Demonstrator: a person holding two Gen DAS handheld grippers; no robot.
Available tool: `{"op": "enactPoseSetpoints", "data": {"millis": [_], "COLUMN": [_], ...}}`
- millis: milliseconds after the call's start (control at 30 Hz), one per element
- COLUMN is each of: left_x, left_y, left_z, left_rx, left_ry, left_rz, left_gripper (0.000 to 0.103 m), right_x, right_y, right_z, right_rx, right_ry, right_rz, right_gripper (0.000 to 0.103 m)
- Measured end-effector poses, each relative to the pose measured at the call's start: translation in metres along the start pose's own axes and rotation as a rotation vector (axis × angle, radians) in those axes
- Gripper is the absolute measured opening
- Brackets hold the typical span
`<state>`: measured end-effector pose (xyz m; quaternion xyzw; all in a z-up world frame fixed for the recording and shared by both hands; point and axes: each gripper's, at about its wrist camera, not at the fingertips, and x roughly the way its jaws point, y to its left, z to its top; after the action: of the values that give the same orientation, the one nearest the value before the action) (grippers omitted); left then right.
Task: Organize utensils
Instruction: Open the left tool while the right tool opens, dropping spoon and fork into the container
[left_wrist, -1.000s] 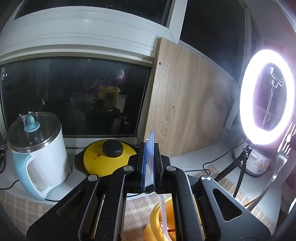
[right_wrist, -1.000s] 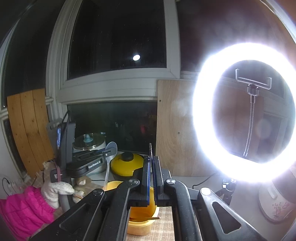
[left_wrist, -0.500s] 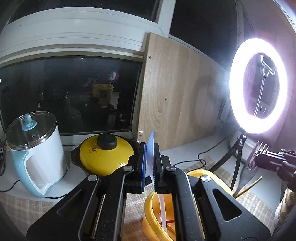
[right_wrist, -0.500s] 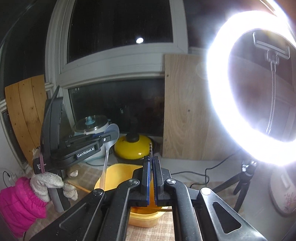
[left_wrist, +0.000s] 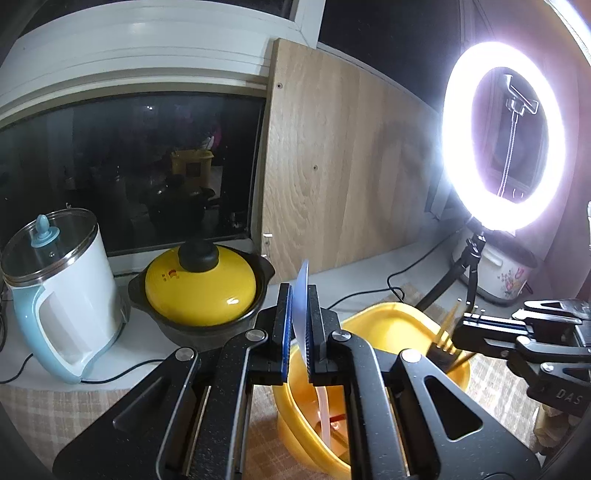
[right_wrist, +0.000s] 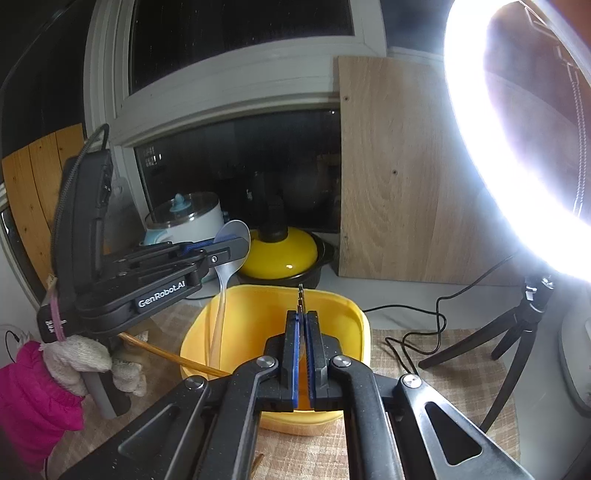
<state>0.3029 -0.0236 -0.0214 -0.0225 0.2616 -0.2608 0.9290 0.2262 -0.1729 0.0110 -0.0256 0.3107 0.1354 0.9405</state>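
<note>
spoon (right_wrist: 232, 243) bowl sits pinched between the pads of the left gripper (right_wrist: 225, 251), its pale handle slanting down into the yellow tub (right_wrist: 354, 314) that stands on the checked cloth (right_wrist: 454, 354) in front of the yellow-lidded pot (left_wrist: 201, 286) and the white kettle (left_wrist: 64, 299). the right gripper (right_wrist: 303, 321) is pressed together on a fork (left_wrist: 445, 341), holding it over the tub's near-right rim with the tines low at the tub's edge and the thin handle end poking up past the pads. a lit ring light (left_wrist: 504, 136) on a tripod stands right of the tub, before a leaning wooden board (left_wrist: 332, 177).
</note>
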Motion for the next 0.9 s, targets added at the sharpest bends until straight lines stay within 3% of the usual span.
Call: {"op": "enactPoseSetpoints", "data": {"millis": [167,333,467,900], "left_x": [-0.001,-0.007,-0.016,-0.073], "left_y": [-0.001,-0.001,0.001,0.012], "left_z": [-0.004,-0.005,-0.003,-0.006], "left_rx": [0.005,0.001,-0.019,-0.076], "left_ry": [0.026,0.023,0.01,-0.044], "left_rz": [0.002,0.01,0.018,0.106], "left_gripper": [0.006,0.02,0.02,0.02], "right_x": [0.003,0.004,-0.002,-0.039], "right_y": [0.0,-0.002,-0.005,-0.014], "right_z": [-0.002,-0.005,-0.006,-0.008], "right_rx": [0.004,0.014,0.026,0.056], "right_ry": [0.02,0.034,0.02,-0.023], "right_rz": [0.014,0.037,0.049,0.113], "right_gripper": [0.001,0.006,0.015,0.019]}}
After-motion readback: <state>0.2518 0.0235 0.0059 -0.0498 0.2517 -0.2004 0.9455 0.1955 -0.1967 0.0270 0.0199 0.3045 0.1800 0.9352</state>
